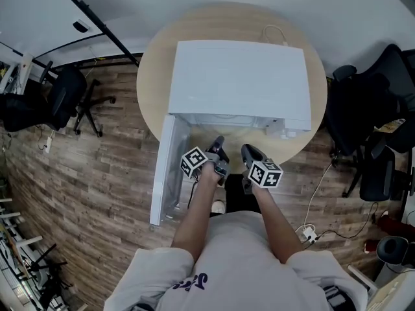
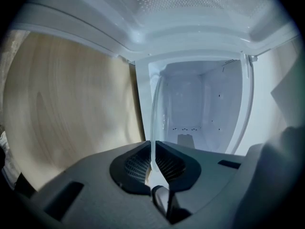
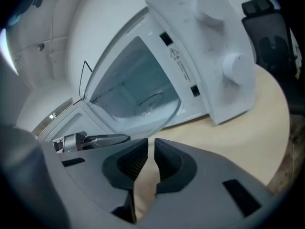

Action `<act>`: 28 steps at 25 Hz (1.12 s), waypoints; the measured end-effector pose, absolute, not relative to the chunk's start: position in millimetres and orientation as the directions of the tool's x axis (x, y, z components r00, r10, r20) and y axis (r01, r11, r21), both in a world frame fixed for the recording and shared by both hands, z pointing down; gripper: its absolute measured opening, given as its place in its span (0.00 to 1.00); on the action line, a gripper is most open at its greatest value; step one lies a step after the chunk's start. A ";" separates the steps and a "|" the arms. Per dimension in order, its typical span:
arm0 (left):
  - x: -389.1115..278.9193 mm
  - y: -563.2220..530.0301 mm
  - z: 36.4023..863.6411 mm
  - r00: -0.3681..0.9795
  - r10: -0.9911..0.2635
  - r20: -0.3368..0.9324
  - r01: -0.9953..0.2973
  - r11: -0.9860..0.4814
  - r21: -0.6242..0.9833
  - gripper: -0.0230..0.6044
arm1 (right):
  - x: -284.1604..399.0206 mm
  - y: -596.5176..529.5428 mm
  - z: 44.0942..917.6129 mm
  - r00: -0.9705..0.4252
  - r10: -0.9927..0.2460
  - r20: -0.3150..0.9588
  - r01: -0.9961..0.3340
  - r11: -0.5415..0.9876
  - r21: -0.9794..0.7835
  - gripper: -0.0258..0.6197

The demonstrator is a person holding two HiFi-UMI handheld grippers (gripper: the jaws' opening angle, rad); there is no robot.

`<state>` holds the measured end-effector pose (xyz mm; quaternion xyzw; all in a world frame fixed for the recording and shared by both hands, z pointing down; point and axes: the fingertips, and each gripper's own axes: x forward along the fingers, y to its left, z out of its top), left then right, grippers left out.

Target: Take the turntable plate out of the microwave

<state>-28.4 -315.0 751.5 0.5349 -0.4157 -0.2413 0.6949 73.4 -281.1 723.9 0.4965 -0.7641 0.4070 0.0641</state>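
Left hand-held gripper clamping the glass turntable plate at the microwave's open front.

The left hand-held gripper (image 2: 152,159) is gripping the near rim of the clear turntable plate (image 2: 153,123), its pads pressing on the glass from both sides. The plate is sitting at the mouth of the white microwave (image 1: 240,83), whose door (image 1: 165,173) is hanging open to the left. The right hand-held gripper (image 3: 151,149) is hovering just right of the left one, near the opening, its jaws together with nothing between them. The microwave is standing on the round wooden bench (image 1: 152,76), with its two knobs (image 3: 233,66) on the right of the opening.
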 end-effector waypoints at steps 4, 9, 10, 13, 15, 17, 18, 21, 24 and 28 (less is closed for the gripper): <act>-27.4 -308.1 747.9 0.545 -0.774 0.321 -0.112 0.313 0.943 0.09 | 62.4 -274.8 741.1 -0.626 -0.694 0.356 -0.590 0.123 -0.798 0.36; -26.1 -301.1 742.3 0.553 -0.770 0.318 -0.121 0.304 0.945 0.09 | 61.1 -291.9 727.8 -0.630 -0.771 0.099 -0.296 0.120 -0.948 0.43; -25.6 -299.2 741.4 0.556 -0.768 0.318 -0.122 0.303 0.945 0.09 | 67.2 -295.9 732.7 -0.601 -0.792 0.104 -0.287 0.092 -0.954 0.43; -24.9 -292.2 739.1 0.561 -0.763 0.320 -0.126 0.304 0.944 0.09 | 76.8 -306.7 752.4 -0.540 -0.826 0.161 -0.261 -0.018 -0.965 0.43; -25.2 -287.1 737.7 0.565 -0.759 0.323 -0.128 0.306 0.943 0.09 | 72.0 -315.0 752.4 -0.535 -0.831 0.151 -0.241 -0.021 -0.970 0.43; -26.1 -281.8 737.0 0.569 -0.755 0.326 -0.130 0.309 0.942 0.09 | 67.1 -321.5 749.9 -0.526 -0.840 0.132 -0.208 -0.023 -0.978 0.43; -26.8 -279.7 736.9 0.570 -0.753 0.327 -0.131 0.310 0.942 0.09 | 64.4 -324.9 748.3 -0.522 -0.845 0.117 -0.179 -0.025 -0.984 0.43; -28.4 -274.4 737.7 0.574 -0.750 0.330 -0.130 0.314 0.941 0.09 | 59.3 -335.2 746.5 -0.511 -0.856 0.082 -0.105 -0.033 -0.994 0.43; -28.3 -273.3 737.3 0.577 -0.749 0.326 -0.129 0.311 0.942 0.09 | 60.3 -348.0 745.9 -0.496 -0.864 0.083 -0.099 -0.039 -0.994 0.42; -26.7 -269.9 736.3 0.587 -0.744 0.320 -0.129 0.304 0.944 0.09 | 52.8 -361.0 736.7 -0.495 -0.866 0.066 -0.066 -0.039 -0.997 0.37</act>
